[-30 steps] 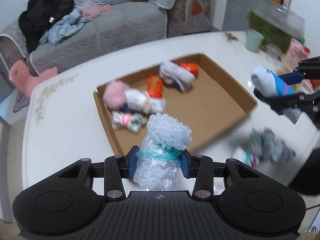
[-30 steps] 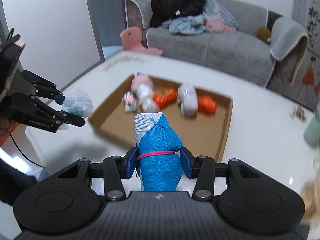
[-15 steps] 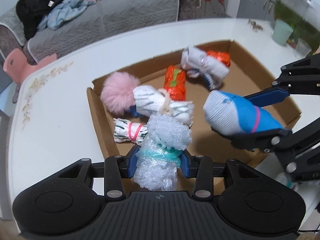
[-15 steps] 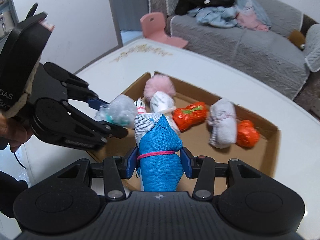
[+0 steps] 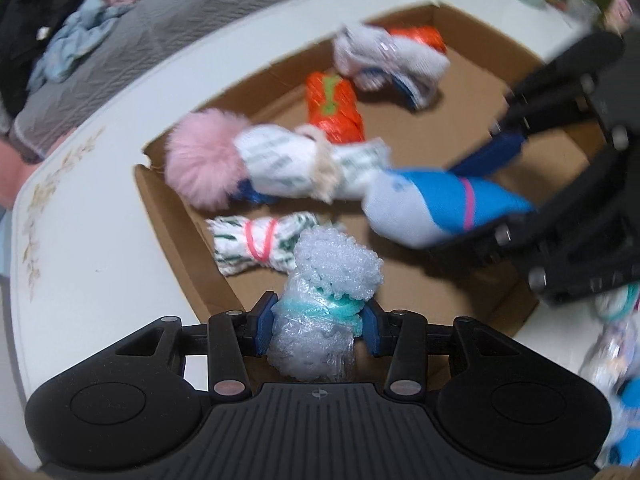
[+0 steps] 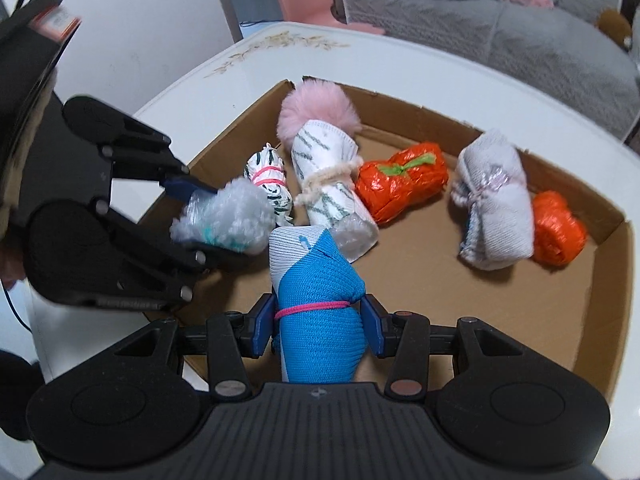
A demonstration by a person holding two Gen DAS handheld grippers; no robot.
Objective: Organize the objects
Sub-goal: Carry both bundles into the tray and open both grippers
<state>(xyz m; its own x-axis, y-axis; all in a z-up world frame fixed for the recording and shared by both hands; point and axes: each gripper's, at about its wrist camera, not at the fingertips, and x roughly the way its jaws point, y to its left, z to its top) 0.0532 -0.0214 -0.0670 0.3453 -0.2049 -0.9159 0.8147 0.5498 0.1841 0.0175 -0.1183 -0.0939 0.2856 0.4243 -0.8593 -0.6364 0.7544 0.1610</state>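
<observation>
Both loads hang over the shallow brown cardboard tray [image 6: 616, 248] at once! The left gripper [image 5: 316, 322] pinches a clear bubble-wrap bundle tied with teal band [image 5: 324, 304]; the right gripper [image 6: 318, 326] clamps a blue-and-white rolled sock with a pink elastic [image 6: 316, 300]. Both are above the tray's near corner, beside the green-striped white roll [image 6: 270, 178]. The danger: two tools crowd one corner, so a clash looks likely. The bubble wrap may spring and roll, and a release near the low wall could tip it out.
</observation>
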